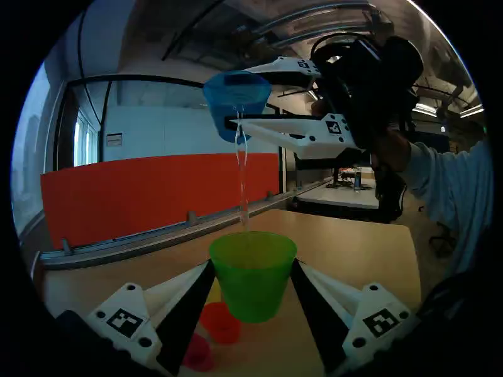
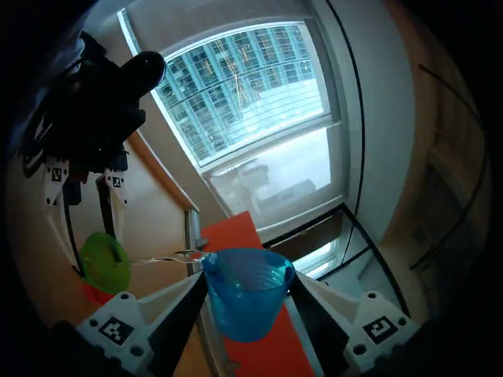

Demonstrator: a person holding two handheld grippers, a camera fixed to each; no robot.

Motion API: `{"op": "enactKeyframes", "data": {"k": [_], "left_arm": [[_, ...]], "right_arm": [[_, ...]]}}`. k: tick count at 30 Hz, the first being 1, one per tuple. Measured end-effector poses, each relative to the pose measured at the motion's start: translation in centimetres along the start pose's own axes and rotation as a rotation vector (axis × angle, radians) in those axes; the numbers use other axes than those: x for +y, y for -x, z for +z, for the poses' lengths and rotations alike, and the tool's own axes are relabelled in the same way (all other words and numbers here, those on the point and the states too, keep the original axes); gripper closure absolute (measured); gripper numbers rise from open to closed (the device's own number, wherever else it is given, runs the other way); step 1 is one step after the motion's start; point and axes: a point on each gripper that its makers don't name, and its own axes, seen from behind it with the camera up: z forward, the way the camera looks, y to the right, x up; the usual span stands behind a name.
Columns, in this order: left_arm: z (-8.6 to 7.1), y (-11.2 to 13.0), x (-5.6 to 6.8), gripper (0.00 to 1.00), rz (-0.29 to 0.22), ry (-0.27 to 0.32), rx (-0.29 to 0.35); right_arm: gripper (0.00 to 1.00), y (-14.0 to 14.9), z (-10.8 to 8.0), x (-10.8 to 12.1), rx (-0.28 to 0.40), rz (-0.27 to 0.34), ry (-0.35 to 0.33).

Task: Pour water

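My left gripper [image 1: 253, 279] is shut on a green cup [image 1: 253, 276], held upright above the wooden table [image 1: 352, 251]. High above it the right gripper [image 1: 251, 103] is shut on a blue cup [image 1: 236, 100] that is tipped over. A thin stream of water [image 1: 241, 182] falls from the blue cup into the green one. In the right gripper view the blue cup [image 2: 246, 292] sits between my right gripper's [image 2: 246, 295] fingers, and water [image 2: 166, 257] runs from its lip toward the green cup [image 2: 105, 262], which the left gripper [image 2: 88, 245] holds farther off.
A red cup [image 1: 220, 322], a pink cup [image 1: 198, 353] and something yellow [image 1: 215, 291] lie on the table below the green cup. An orange wall panel [image 1: 157, 195] runs behind the table. A sleeved arm [image 1: 440, 188] holds the right gripper.
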Motion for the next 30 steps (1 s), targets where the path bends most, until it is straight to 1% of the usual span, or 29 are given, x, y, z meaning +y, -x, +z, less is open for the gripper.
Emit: {"op": "enactKeyframes", "data": {"k": [30], "left_arm": [[-0.01,-0.15,-0.04,0.15,-0.002,0.0,0.001]], "right_arm": [[0.1,-0.14,0.44,0.45,0.0,-0.092,0.005]]}}
